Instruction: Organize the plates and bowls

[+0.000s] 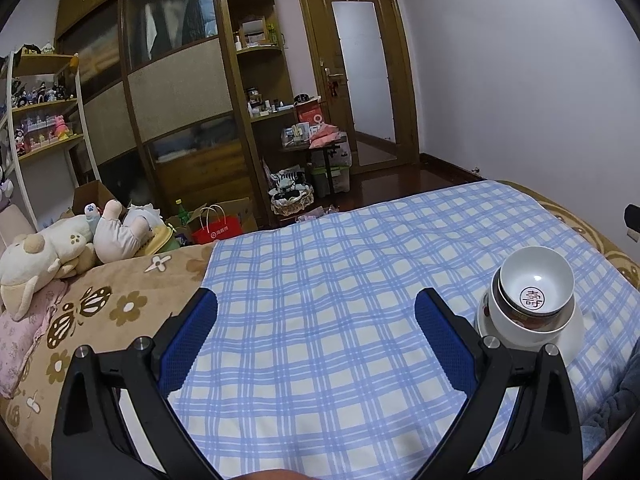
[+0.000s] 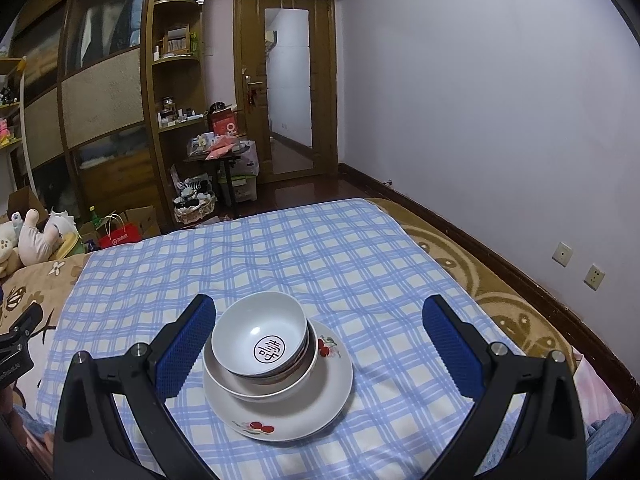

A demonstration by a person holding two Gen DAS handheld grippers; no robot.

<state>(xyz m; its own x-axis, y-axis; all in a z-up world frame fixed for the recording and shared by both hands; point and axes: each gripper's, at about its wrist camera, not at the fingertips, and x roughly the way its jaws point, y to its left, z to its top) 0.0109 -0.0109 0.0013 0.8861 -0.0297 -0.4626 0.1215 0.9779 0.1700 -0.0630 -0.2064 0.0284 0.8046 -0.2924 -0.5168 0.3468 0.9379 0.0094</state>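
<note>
A white bowl with a dark round emblem (image 2: 260, 336) sits nested in a larger white bowl (image 2: 256, 384), and both rest on a white plate with cherry prints (image 2: 320, 396) on the blue checked cloth (image 2: 280, 256). My right gripper (image 2: 320, 344) is open, its blue pads either side of the stack without touching it. In the left wrist view the same stack, emblem bowl (image 1: 536, 280) on top, stands at the right. My left gripper (image 1: 316, 328) is open over bare cloth, left of the stack.
The cloth (image 1: 340, 248) covers part of a bed with a brown flowered blanket (image 1: 120, 292). Plush toys (image 1: 48, 256) lie at the far left. A wall (image 2: 480, 100) runs along the right; a wardrobe (image 1: 168, 92) and door (image 1: 360, 76) stand beyond.
</note>
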